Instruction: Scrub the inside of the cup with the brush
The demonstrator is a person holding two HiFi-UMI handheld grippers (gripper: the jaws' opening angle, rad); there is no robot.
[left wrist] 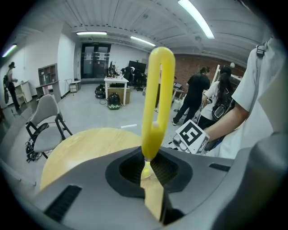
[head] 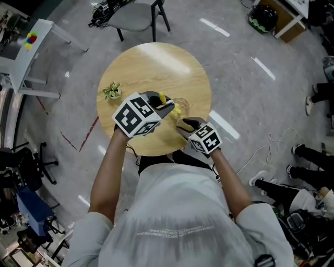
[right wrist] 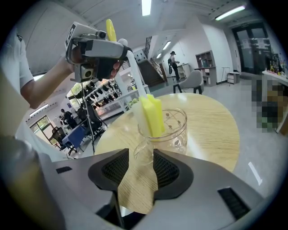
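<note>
Closest in, the right gripper [right wrist: 141,158] has its two dark pads standing apart, and the clear handle of the glass cup [right wrist: 173,128] sits in the gap between them without either pad pressing on it. That cup stands upright on the round wooden table [right wrist: 211,134], on the half nearest the person and a little to their right of centre.

A yellow sponge head pokes up out of the cup's mouth. It belongs to the brush [left wrist: 155,103], whose looped yellow handle is pinched tight in the left gripper [left wrist: 147,167], the jaws closed on the thin neck just below the loop. From the right gripper view, that left gripper is held high above the cup and to its side. A pale shaft seems to run down from it to the sponge, though that stretch is hard to make out.

Seen from the head view, the left gripper [head: 164,107] and the right gripper [head: 190,124] flank the cup [head: 181,104], the left one's marker cube [head: 136,116] tilted towards the person. A small potted plant [head: 111,90] sits near the table's left edge, well apart from the cup. A grey chair [head: 138,15] stands on the floor beyond the table's far side.
</note>
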